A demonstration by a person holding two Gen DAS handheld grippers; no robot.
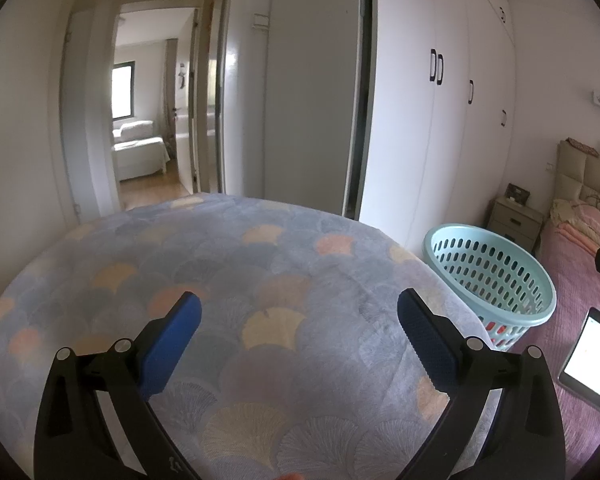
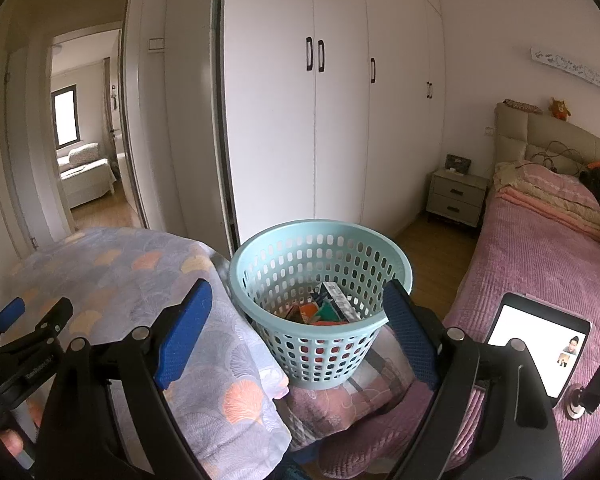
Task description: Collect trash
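Your left gripper (image 1: 299, 306) wide open, holding nothing, over blue blanket with fan shapes (image 1: 228, 264). Your right gripper (image 2: 298, 302) same, empty. Boxes and wrappers (image 2: 324, 306) sit inside round light-blue plastic basket with holes (image 2: 320, 240). Blanket looks clean; job looks about done. Next, look round for more trash.

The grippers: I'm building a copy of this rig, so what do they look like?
Both match: the left gripper and right gripper have black plastic arms with round silver pivot pins and blue ridged pads. Small white lettering marks the left one's side.
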